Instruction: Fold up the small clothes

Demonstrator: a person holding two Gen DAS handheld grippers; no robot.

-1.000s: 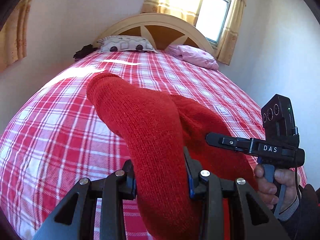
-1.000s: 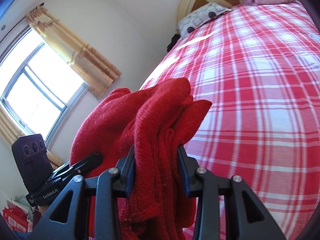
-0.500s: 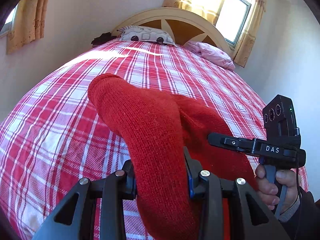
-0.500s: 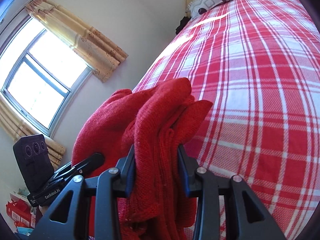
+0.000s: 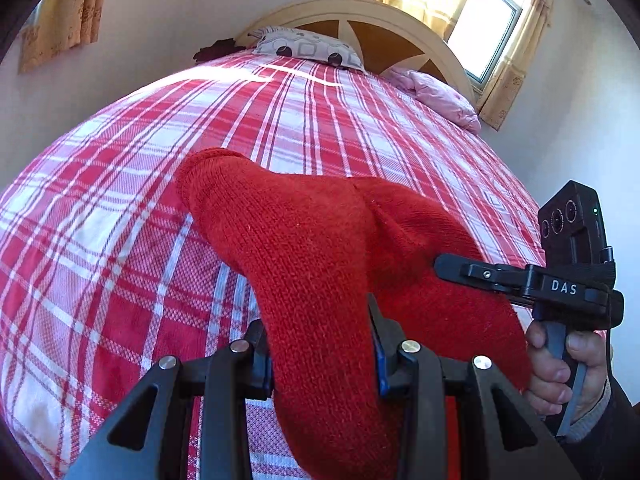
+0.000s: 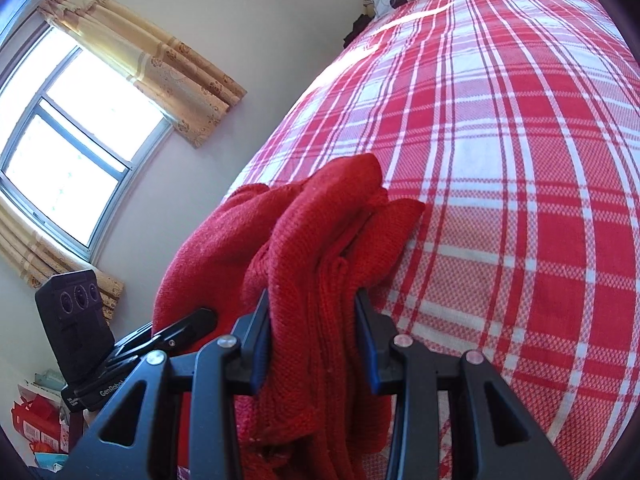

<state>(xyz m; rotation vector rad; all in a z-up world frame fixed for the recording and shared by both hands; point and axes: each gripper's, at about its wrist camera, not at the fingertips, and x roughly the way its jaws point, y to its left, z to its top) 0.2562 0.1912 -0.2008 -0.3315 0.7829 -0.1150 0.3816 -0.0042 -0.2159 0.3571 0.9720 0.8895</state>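
- We hold a red knit (image 5: 320,264) between both grippers, lifted over the bed (image 5: 120,208); part of it bunches forward past the fingers and the rest hangs below them.
- Our left gripper (image 5: 320,354) is clenched on one thick fold of the knit.
- Our right gripper (image 6: 314,346) is clamped on a bunched, layered edge of it; in the left view its finger tip touches the knit's side.
- Our right hand (image 5: 568,372) grips that tool's handle at the right edge.
- The bed's plaid cover runs to a grey pillow (image 5: 308,46), a pink pillow (image 5: 436,94) and an arched headboard (image 5: 360,20).
- Curtained windows (image 6: 76,128) light the room.
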